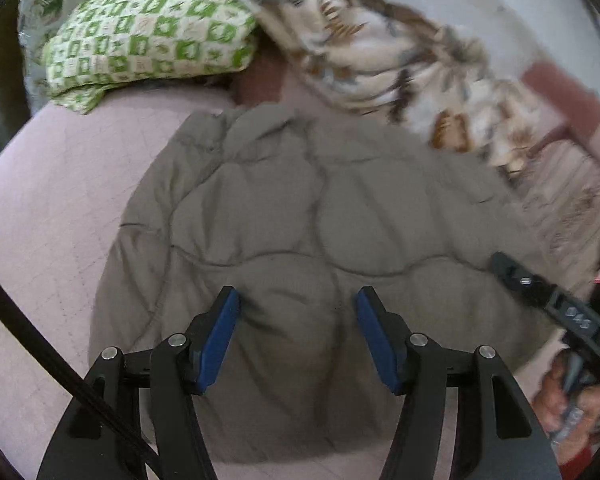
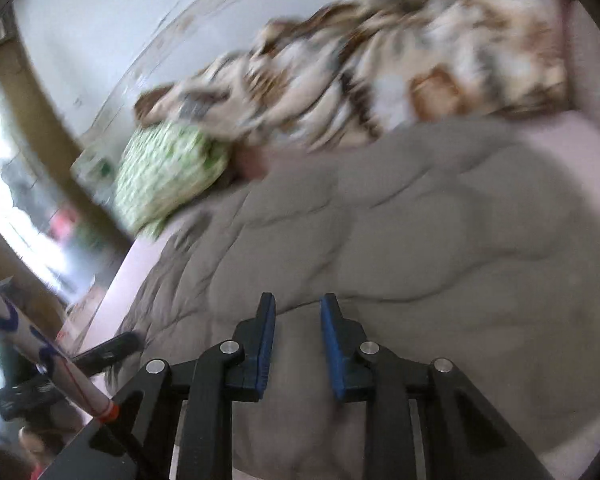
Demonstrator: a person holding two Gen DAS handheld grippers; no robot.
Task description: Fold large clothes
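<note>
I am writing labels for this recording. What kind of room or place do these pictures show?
Most likely a bedroom: a grey quilted jacket lies spread on a bed with a pale pink cover. A green patterned pillow and a brown and cream patterned blanket lie at its far side, by a white wall.

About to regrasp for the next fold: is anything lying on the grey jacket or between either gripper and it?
Nothing visible. The grey quilted jacket lies bare right under the left gripper and right gripper. The patterned blanket and green pillow sit beyond its far edge.
</note>
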